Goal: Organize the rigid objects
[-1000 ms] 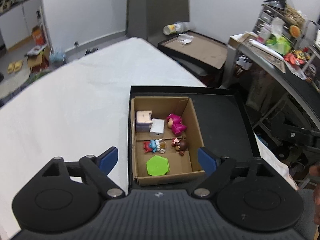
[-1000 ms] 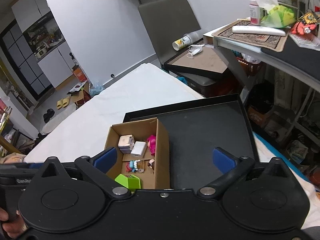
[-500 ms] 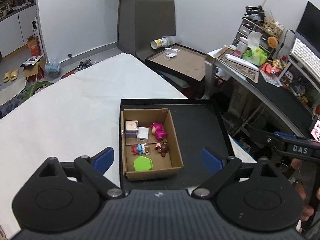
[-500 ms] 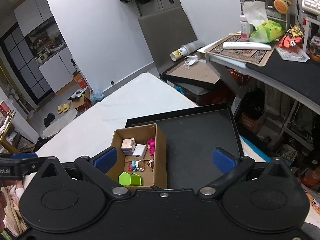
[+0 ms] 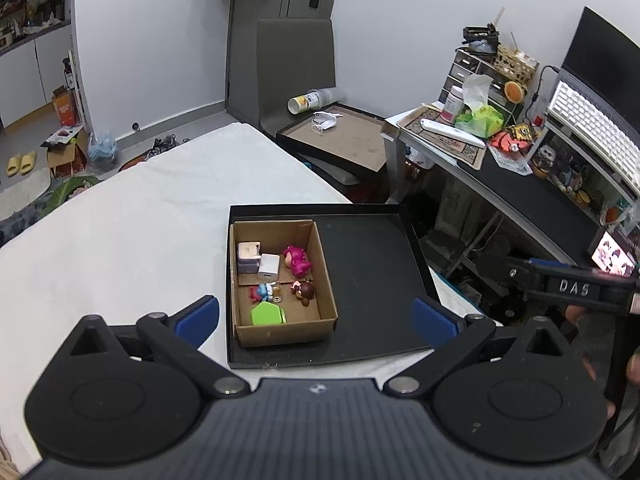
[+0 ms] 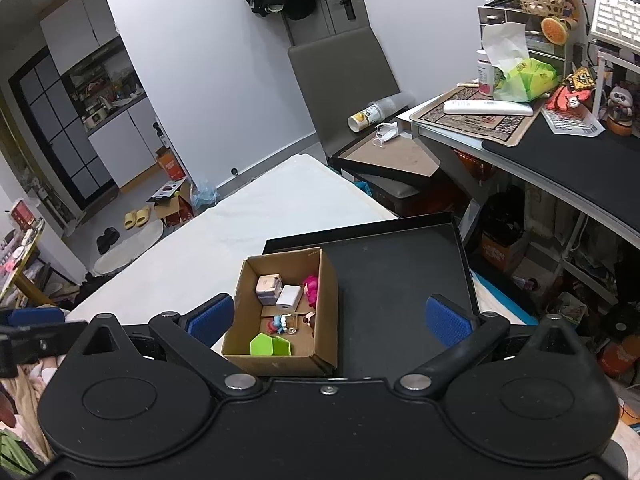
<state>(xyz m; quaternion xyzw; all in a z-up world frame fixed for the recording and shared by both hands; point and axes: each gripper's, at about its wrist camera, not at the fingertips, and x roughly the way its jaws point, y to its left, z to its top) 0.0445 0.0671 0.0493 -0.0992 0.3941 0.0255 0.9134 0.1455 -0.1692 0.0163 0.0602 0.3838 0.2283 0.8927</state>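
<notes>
A cardboard box (image 5: 326,280) (image 6: 326,292) sits in the left part of a black tray (image 5: 372,276) (image 6: 400,280) on a white bed. Inside lie a pinkish cube (image 5: 248,252), a white charger (image 5: 269,267) (image 6: 289,297), a pink figure (image 5: 298,261) (image 6: 311,288), a small blue-and-red figure (image 5: 262,291), a brown figure (image 5: 304,290) and a green hexagon piece (image 5: 267,314) (image 6: 270,346). My left gripper (image 5: 316,314) is open and empty, held above and in front of the box. My right gripper (image 6: 330,318) is open and empty too, also above the box. The right gripper also shows at the right edge of the left wrist view (image 5: 560,286).
The white bed (image 5: 120,232) stretches left and back. A second tray with a face mask (image 5: 340,136) and a lying bottle (image 5: 310,100) rests on a chair behind. A cluttered desk (image 6: 560,148) stands at the right.
Both grippers have pulled up and back from the box, so it looks smaller and more of the room shows. The things in the box have not moved.
</notes>
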